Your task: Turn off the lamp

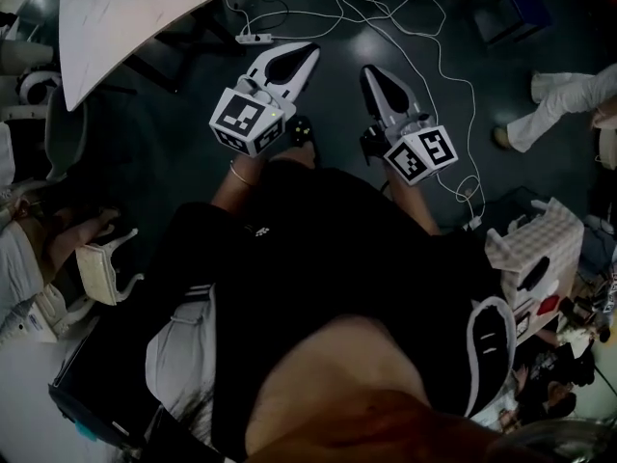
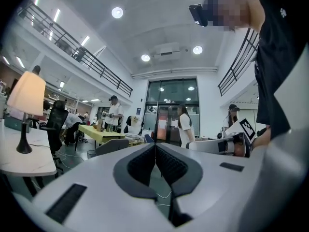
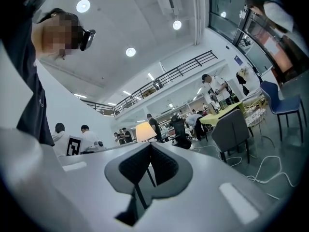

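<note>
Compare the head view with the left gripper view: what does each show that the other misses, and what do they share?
Only the head view: white cables and a power strip lying on the dark floor, seen from above. Only the left gripper view: the lamp, lit, standing on the white table, plus ceiling lights, glass doors and people in the hall. Both: the white table, the left gripper and the right gripper, each with its fingers together and nothing between them.

Open floor [image 1: 174, 162], loose cables [image 1: 436, 58], table [image 1: 125, 13] left
</note>
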The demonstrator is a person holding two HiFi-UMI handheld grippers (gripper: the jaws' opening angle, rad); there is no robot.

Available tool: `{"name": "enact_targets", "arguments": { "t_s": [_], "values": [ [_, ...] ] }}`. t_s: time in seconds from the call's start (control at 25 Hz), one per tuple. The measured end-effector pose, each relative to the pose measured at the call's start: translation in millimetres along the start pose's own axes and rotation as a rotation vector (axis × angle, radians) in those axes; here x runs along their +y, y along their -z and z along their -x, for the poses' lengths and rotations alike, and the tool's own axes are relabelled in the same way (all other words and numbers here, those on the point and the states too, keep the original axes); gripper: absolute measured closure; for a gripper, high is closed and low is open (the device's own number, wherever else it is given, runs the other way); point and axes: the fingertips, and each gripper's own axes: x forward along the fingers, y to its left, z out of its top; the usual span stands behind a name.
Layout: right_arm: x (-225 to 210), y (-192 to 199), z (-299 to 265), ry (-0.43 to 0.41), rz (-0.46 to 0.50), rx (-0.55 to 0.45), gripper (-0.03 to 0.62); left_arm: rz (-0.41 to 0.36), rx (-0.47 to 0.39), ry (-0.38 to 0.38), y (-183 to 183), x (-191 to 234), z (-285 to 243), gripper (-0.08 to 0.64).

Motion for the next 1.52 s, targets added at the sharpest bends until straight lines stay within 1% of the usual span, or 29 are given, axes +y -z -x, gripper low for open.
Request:
{"name": "enact_targets", "arguments": {
  "t_s": [0.16, 0.32, 0.44, 0.88, 1.08, 1.24, 1.52],
  "values": [
    [-17, -12, -26, -0.016, 0.003, -0.010, 0.592, 0.002, -0.005, -0.015, -6, 25, -16, 0.552],
    [-31, -16, -53, -0.029, 0.003, 0.002, 0.592, 0.012, 0.002, -0.046, -6, 51, -22, 0.552],
    [-35, -18, -71, -0.044, 0.005, 0.017, 0.592, 0.030, 0.001, -0.071, -6, 70, -24, 0.552],
    [-50, -18, -130, -0.081, 0.017, 0.074, 0.592, 0.066, -0.015, -0.119, -8, 124, -35, 0.552],
    [-62, -17, -153, -0.086, 0.016, 0.085, 0.592, 0.057, -0.026, -0.124, -12, 146, -46, 0.552],
    [-65, -19, -171, -0.100, 0.010, 0.087, 0.592, 0.057, -0.042, -0.144, -17, 164, -49, 0.552],
    [-77, -14, -181, -0.103, -0.001, 0.112, 0.592, 0.076, -0.024, -0.178, -8, 177, -48, 0.552]
  ]
}}
